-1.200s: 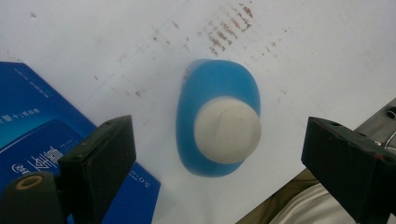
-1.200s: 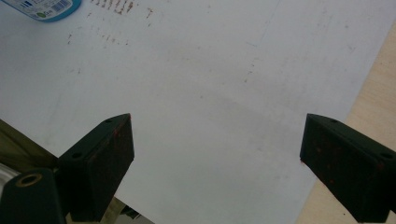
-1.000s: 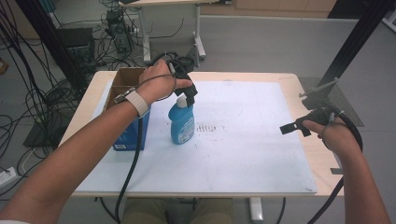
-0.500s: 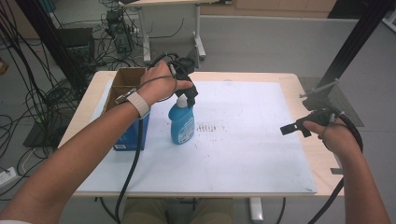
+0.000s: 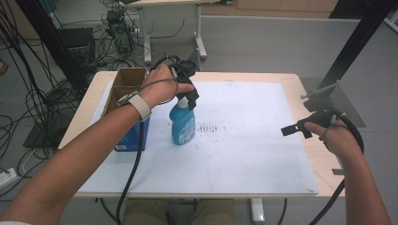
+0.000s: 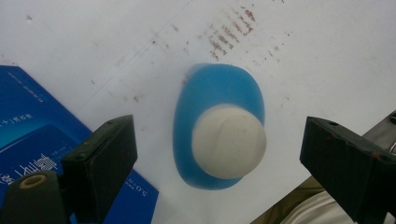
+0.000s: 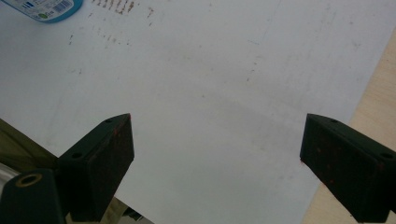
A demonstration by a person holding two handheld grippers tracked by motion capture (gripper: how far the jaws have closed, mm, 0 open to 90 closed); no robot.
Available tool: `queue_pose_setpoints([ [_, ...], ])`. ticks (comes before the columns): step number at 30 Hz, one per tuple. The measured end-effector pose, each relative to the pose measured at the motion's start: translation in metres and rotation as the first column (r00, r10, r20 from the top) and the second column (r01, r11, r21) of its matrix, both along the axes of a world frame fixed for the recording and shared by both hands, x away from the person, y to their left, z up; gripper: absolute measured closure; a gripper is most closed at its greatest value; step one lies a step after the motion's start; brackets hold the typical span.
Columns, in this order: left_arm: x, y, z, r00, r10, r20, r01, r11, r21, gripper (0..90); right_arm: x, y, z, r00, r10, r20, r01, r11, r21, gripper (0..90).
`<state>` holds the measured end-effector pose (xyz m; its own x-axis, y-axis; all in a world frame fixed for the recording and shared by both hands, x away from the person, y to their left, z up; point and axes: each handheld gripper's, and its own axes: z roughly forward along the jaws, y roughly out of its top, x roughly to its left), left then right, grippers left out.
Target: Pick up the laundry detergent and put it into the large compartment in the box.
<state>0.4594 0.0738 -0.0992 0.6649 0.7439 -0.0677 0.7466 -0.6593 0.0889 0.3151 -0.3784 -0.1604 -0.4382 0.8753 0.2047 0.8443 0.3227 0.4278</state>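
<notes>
A blue spray-type bottle [image 5: 184, 124] with a white top stands upright on the white sheet [image 5: 244, 154], left of centre. My left gripper [image 5: 187, 96] hangs just over its top, pointing down. In the left gripper view I look straight down on the bottle [image 6: 205, 93] and its white cap [image 6: 229, 140]; the left gripper [image 6: 217, 144] is open, with both jaws well clear of the cap on either side. Over the table's right side my right gripper [image 5: 295, 129] is open and holds nothing. In the right gripper view the right gripper [image 7: 217, 140] is above bare sheet, and the bottle's base [image 7: 44, 9] lies at the far top left.
An open cardboard box [image 5: 124, 82] with blue printed sides [image 6: 28, 135] stands right beside the bottle, at the table's left. The wooden table edge [image 7: 378, 70] borders the sheet on the right. Cables and a black frame post [image 5: 356, 42] surround the table.
</notes>
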Motion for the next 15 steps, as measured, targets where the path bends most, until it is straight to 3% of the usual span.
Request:
queue_pose_setpoints([
  [15, 0.000, -0.003, -0.017, 0.9999, 0.001, -0.013, -0.001, 1.0000, 0.006, 11.4, -0.001, -0.002, -0.005, 1.0000, -0.005, -0.004, 0.005, 1.0000, 0.008, 9.8],
])
